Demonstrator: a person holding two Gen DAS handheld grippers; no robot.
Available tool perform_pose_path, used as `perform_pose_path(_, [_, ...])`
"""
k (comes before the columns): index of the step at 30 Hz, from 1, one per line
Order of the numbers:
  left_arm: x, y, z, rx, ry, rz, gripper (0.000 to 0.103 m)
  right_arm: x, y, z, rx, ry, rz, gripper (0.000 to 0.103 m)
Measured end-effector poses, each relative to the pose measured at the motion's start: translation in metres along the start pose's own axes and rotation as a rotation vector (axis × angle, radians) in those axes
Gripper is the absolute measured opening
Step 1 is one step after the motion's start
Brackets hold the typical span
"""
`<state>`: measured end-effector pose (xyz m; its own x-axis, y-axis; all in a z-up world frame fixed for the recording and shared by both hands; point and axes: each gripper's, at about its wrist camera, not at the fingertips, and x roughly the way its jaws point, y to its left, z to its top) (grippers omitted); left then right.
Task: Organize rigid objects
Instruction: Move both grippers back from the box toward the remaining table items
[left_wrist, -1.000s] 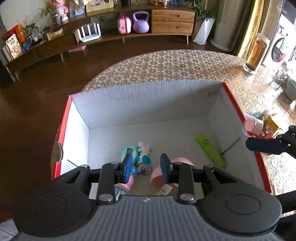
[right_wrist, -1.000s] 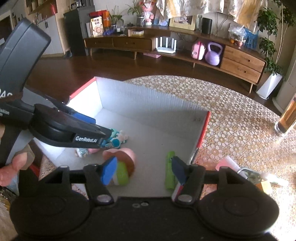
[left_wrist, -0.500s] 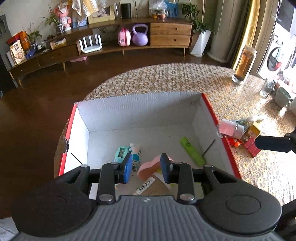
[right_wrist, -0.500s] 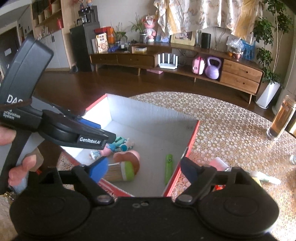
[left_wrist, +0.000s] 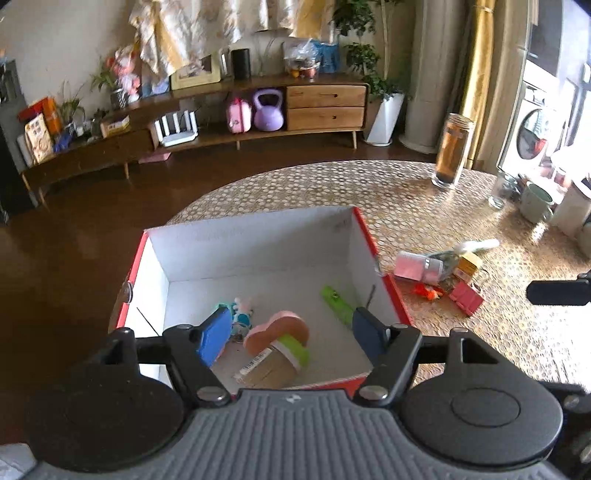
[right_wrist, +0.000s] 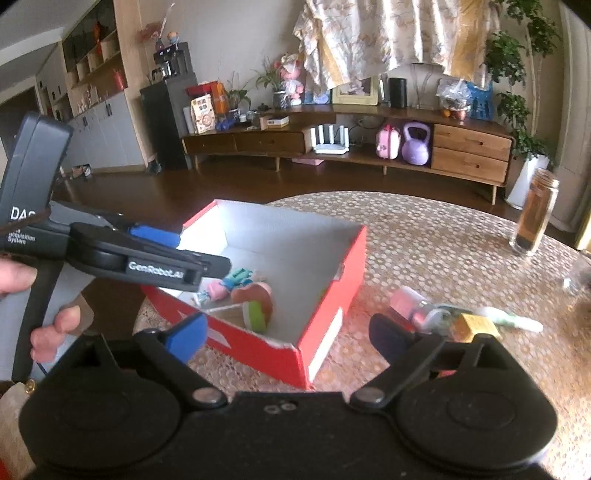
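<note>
A red cardboard box with a white inside stands on the table; it also shows in the right wrist view. In it lie a pink heart-shaped block, a green-capped cardboard tube, a green flat toy and a small pastel figurine. My left gripper is open and empty above the box's near edge. My right gripper is open and empty above the box's near right corner. A pile of small items lies right of the box.
A tall amber glass jar stands at the far right of the round patterned table. Mugs and jars sit at the right edge. The left gripper's body crosses the right wrist view at left.
Both grippers have risen and pulled back from the box. The left gripper's jaws have opened wide; the heart block and tube lie in the box. The right jaws have also widened.
</note>
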<state>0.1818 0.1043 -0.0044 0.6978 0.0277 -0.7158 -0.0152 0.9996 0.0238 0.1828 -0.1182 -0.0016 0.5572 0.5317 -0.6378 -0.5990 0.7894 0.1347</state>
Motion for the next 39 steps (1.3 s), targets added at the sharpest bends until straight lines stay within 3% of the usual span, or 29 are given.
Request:
perform_pose_path(4, [-0.007,-0.018,-0.007,0.006,-0.014,-0.027,0.072,-0.024,-0.019,-0.019,0.025,-0.024,-0.020,0.096])
perform_pose_path(8, [-0.008,-0.036,-0.015,-0.009,-0.021,-0.070,0.082,-0.040,-0.039,-0.038,0.039,-0.044,-0.077,0.102])
perform_pose_path(20, [0.007,-0.091,-0.021,-0.026,-0.047,-0.157,0.086,-0.058,-0.091,-0.075,0.053,-0.046,-0.146,0.103])
perform_pose_path(25, [0.024,-0.113,-0.017,0.001,-0.031,-0.169,0.087,-0.055,-0.105,-0.079,0.038,-0.035,-0.151,0.103])
perform_pose_path(29, [0.040,-0.129,-0.012,0.007,-0.032,-0.163,0.100,-0.050,-0.117,-0.079,0.034,-0.027,-0.145,0.102])
perform_pose_path(39, [0.093,-0.151,0.013,-0.014,0.001,-0.165,0.100,-0.029,-0.178,-0.061,0.105,0.021,-0.117,0.102])
